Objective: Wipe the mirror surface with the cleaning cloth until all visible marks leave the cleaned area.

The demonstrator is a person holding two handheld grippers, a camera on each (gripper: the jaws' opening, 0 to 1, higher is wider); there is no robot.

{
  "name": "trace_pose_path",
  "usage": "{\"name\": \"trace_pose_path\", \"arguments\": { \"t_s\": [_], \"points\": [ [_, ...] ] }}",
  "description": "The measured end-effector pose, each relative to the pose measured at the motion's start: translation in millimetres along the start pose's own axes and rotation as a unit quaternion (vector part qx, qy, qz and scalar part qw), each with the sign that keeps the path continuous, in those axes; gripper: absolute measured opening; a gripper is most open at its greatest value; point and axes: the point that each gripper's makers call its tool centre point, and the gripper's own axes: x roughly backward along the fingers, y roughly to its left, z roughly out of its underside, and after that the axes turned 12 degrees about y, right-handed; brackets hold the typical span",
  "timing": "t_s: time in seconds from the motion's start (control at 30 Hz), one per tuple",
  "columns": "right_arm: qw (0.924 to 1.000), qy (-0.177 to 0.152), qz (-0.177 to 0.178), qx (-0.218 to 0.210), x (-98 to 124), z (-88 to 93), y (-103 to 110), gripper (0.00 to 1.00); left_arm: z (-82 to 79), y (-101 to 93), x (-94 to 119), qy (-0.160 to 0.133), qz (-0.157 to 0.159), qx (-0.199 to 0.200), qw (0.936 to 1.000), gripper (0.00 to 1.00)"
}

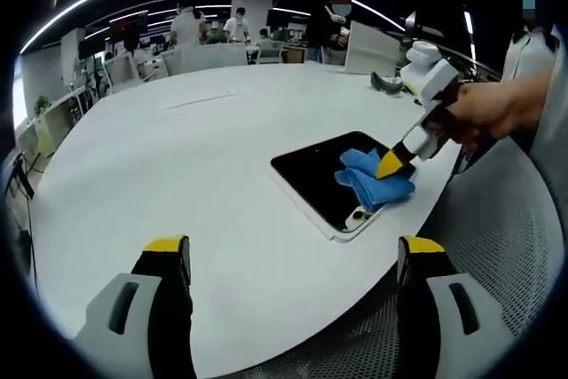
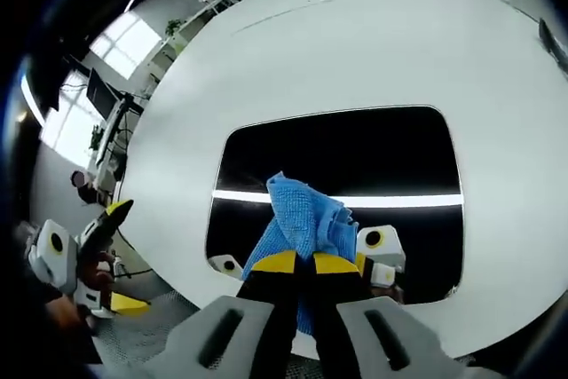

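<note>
Left claw (image 1: 293, 250): jaws spread wide, holding nothing, hanging over the near edge of the white tabletop (image 1: 177, 157), well apart from the work.

Mirror (image 1: 324, 170): flat on the tabletop, close to its near edge, to the right of and beyond the left claw. Dark glass, pale frame. In the right gripper view the mirror (image 2: 355, 148) has its long axis running across the frame.

Cleaning cloth (image 1: 373, 175): blue, bunched, lying on the mirror's near portion.

Right claw (image 2: 306, 262): jaws pinched together on the cleaning cloth (image 2: 302, 215), which is pressed to the glass. Unwiped glass extends ahead and to both sides of it.

Judgement: right claw is the working one; next stroke should run along the long axis. Marks are too small to tell.
</note>
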Motion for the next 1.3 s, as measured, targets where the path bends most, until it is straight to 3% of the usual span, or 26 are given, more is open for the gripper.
{"name": "trace_pose_path", "arguments": {
  "t_s": [0.77, 1.3],
  "points": [
    [0.9988, 0.003, -0.006, 0.049, -17, -11.6, 40, 0.00, 3.6, 5.5, 1, 0.003, -0.012, 0.002, 0.9999, 0.96],
    [0.9970, 0.012, -0.017, 0.074, -24, -15.6, 57, 0.00, 4.9, 6.4, 1, 0.007, -0.017, 0.003, 0.9998, 0.95]
  ]
}}
